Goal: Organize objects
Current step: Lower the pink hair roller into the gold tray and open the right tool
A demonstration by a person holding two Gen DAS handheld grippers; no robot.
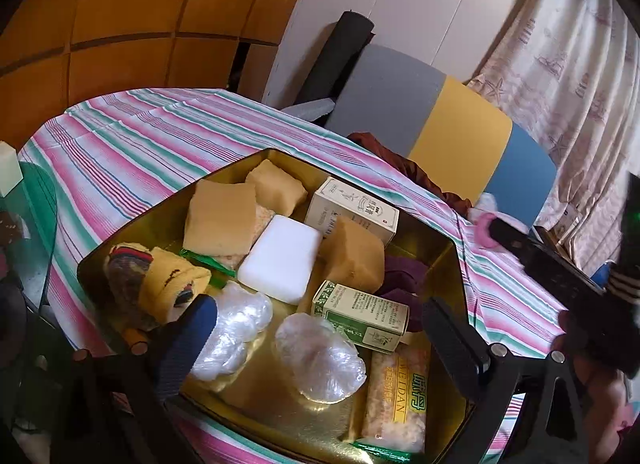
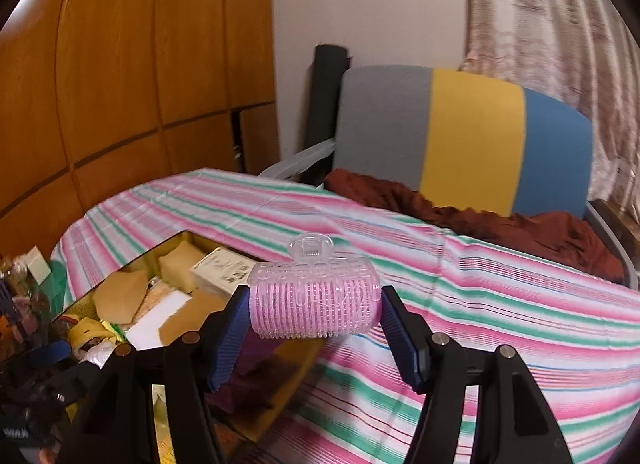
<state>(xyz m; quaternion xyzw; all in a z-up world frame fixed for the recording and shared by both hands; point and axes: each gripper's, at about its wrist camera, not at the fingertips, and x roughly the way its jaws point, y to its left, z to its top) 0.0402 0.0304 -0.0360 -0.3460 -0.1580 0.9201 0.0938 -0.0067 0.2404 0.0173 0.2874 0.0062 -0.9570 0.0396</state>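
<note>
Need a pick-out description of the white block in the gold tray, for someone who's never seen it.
On the striped tablecloth sits a gold tray. Near its middle, between tan sponges, lies the white block: the only plain white, unprinted rectangle there.

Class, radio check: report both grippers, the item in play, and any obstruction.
Left gripper open, empty, over gold tray. Right gripper shut on pink hair roller, above striped tablecloth. Tray crowded: sponges, boxes, plastic wrap.

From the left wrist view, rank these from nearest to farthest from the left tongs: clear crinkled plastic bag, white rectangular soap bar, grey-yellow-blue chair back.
1. Clear crinkled plastic bag, between the left tongs.
2. White rectangular soap bar, mid-tray.
3. Grey-yellow-blue chair back, beyond the table.
</note>
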